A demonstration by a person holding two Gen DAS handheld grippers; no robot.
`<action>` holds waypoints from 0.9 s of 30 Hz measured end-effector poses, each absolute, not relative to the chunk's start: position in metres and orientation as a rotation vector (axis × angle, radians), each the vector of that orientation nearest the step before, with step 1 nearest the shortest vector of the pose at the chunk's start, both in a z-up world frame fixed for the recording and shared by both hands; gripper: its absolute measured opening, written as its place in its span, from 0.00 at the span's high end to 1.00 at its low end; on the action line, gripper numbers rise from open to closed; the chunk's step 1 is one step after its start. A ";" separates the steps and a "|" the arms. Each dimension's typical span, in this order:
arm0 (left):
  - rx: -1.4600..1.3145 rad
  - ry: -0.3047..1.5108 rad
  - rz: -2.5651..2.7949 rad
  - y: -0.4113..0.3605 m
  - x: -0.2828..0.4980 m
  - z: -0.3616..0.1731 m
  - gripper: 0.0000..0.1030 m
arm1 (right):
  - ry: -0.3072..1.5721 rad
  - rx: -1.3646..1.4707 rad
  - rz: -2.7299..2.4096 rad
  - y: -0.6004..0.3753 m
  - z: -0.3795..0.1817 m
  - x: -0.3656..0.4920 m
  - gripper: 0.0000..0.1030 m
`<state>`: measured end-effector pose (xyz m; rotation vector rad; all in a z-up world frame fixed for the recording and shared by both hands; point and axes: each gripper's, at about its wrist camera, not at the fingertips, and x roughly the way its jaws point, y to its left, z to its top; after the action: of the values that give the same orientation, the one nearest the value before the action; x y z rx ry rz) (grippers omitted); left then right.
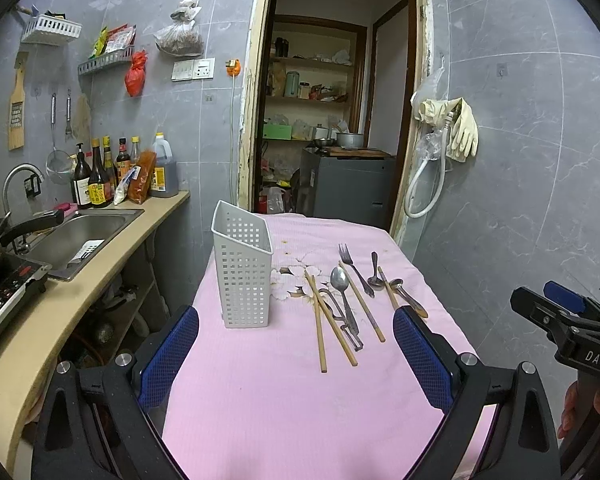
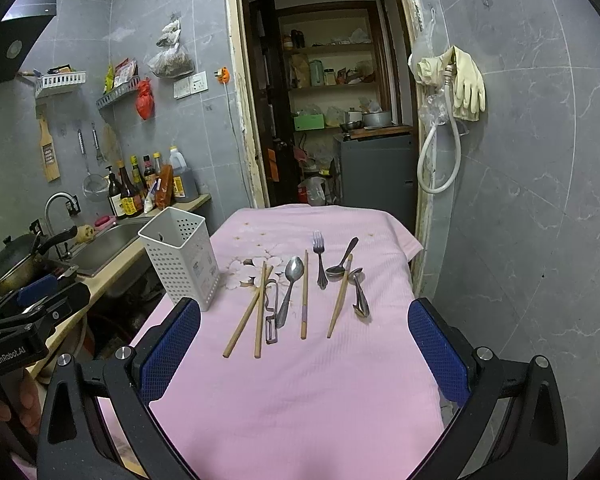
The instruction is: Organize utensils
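Still flat: utensils (image 2: 296, 300), caddy (image 2: 182, 256) upright

Both wrist cameras looked forward from the near end of the pink-clothed table (image 1: 284, 380) toward the far doorway (image 1: 336, 92). The left view sat farther left, nearer the white utensil holder (image 1: 243, 270) and taking in more of the sink counter (image 1: 100, 256). Both shared the holder (image 2: 182, 256), table (image 2: 300, 392) and doorway (image 2: 332, 92).

Home kitchen, steel sink (image 1: 80, 236), sauce bottles (image 1: 100, 176), hanging strainer (image 1: 58, 164)
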<state>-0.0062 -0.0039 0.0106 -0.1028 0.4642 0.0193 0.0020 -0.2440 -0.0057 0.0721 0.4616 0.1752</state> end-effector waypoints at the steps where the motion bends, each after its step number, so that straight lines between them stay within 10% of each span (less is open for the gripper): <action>1: -0.102 0.464 0.019 -0.004 -0.006 0.010 0.05 | 0.461 0.073 0.175 -0.244 -0.006 0.002 0.01; 27: -0.099 0.455 0.020 -0.005 -0.011 0.014 0.05 | 0.459 0.075 0.178 -0.245 -0.005 0.001 0.01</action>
<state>-0.0114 -0.0053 0.0143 -0.0994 0.4550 0.0200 0.0011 -0.2447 -0.0054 0.0748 0.4585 0.1777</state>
